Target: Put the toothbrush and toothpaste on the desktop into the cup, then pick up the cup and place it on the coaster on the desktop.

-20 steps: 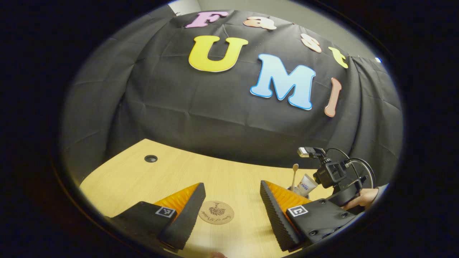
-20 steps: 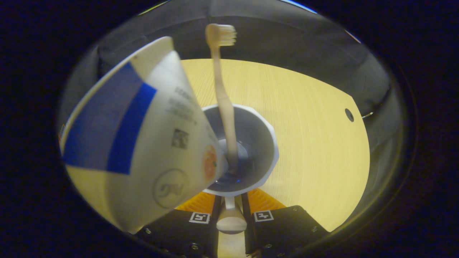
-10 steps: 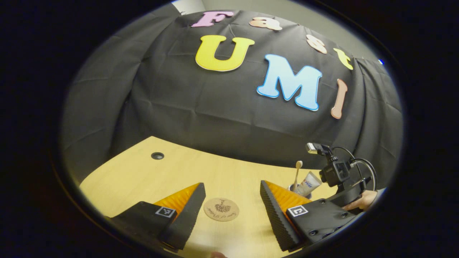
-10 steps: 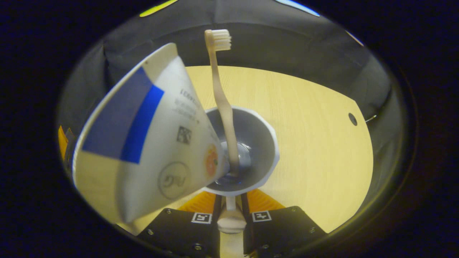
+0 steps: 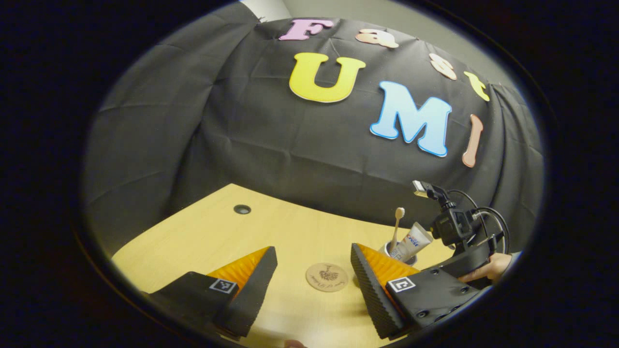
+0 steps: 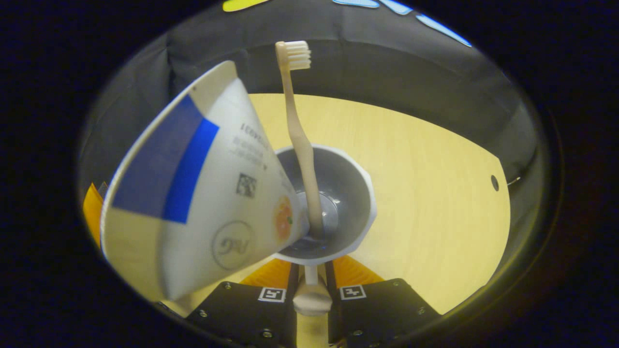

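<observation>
Cup in transit, closing on the coaster.

Left gripper [image 5: 313, 285], bottom of its view, is hovering with fingers spread wide and empty. The coaster [image 5: 327, 277], lower centre, is sitting nearer the cup [image 5: 397, 252] than a second ago. Right gripper [image 6: 312, 289] is pinching the cup's handle; toothbrush [image 6: 296, 130] and toothpaste [image 6: 200, 183] are riding inside. Setting down is next.

cup [image 5: 390, 250] mostly hidden behind left tool [image 5: 313, 285]
</observation>
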Motion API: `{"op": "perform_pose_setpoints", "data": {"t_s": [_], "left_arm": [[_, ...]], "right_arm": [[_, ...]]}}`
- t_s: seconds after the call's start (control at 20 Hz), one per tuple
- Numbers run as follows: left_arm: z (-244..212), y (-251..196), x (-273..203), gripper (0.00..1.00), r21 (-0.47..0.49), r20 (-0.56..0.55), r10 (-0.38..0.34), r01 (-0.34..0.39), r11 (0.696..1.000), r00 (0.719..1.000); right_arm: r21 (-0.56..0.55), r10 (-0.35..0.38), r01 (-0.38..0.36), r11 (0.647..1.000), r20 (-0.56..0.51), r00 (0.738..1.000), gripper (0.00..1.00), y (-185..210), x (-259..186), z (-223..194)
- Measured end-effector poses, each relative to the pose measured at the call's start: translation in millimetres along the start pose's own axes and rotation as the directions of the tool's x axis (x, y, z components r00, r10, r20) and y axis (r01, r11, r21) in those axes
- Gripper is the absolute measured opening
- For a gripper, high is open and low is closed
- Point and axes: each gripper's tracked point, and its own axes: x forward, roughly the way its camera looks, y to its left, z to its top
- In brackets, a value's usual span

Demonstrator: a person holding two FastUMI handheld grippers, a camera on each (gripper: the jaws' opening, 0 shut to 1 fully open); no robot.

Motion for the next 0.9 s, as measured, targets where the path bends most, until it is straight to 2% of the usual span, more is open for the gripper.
{"op": "perform_pose_setpoints", "data": {"t_s": [0.45,0.65,0.7,0.75,0.8,0.9], "left_arm": [[3,53,-18,0.97,-0.026,0.0,0.064,-0.064,0.998,0.998],[2,66,-23,0.97,-0.033,-0.002,0.078,-0.078,0.996,0.997],[2,68,-25,0.97,-0.038,-0.003,0.079,-0.079,0.996,0.997],[2,70,-26,0.93,-0.041,-0.003,0.081,-0.081,0.996,0.997],[2,71,-28,0.97,-0.042,-0.003,0.083,-0.083,0.996,0.997],[1,73,-28,0.97,-0.043,-0.007,0.087,-0.087,0.995,0.996]], "right_arm": [[-0.083,0.033,-0.034,0.996,-0.012,0.999,0.25,61,12,30],[-0.102,0.013,-0.015,0.995,-0.024,1.0,0.25,70,14,59],[-0.109,0.005,-0.008,0.994,-0.025,1.0,0.21,79,10,62],[-0.111,-0.004,0.001,0.994,-0.028,1.0,0.25,84,6,65],[-0.118,-0.008,0.003,0.993,-0.037,0.999,0.25,95,-1,68],[-0.121,-0.005,-0.001,0.993,-0.049,0.999,0.25,89,10,67]]}}
